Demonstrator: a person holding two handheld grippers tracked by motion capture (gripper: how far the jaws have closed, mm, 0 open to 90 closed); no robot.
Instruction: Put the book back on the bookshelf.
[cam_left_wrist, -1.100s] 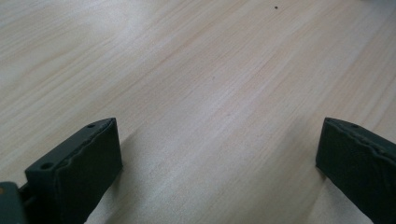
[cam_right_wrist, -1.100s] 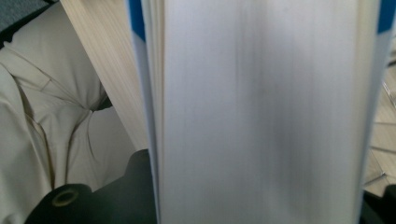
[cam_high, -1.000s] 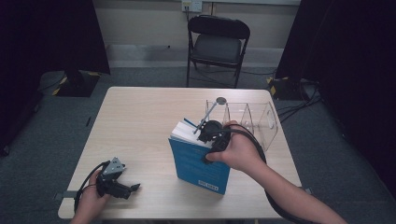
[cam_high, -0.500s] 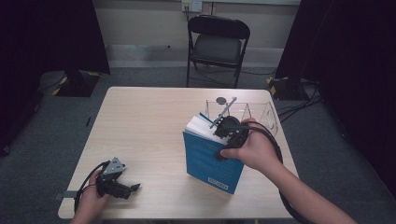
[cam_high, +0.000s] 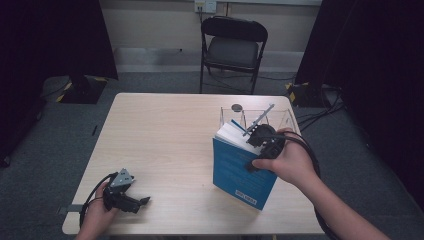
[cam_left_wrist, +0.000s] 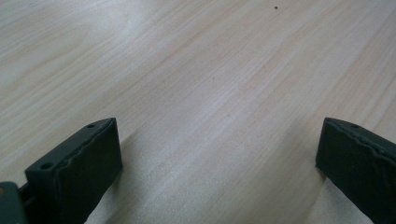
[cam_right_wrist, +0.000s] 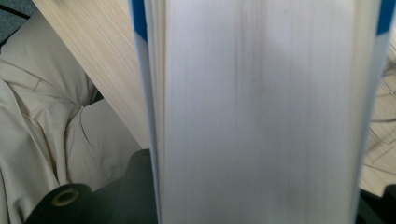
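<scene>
At the near left corner of the table (cam_high: 165, 130), the left gripper (cam_high: 142, 202) rests with jaws spread wide and empty, likely parked out of the way. To the right, the right gripper (cam_high: 256, 142) clamps the thick blue book (cam_high: 240, 170) upright by its top edge, beside the clear organizer (cam_high: 280, 117), seemingly for slotting it in.
</scene>
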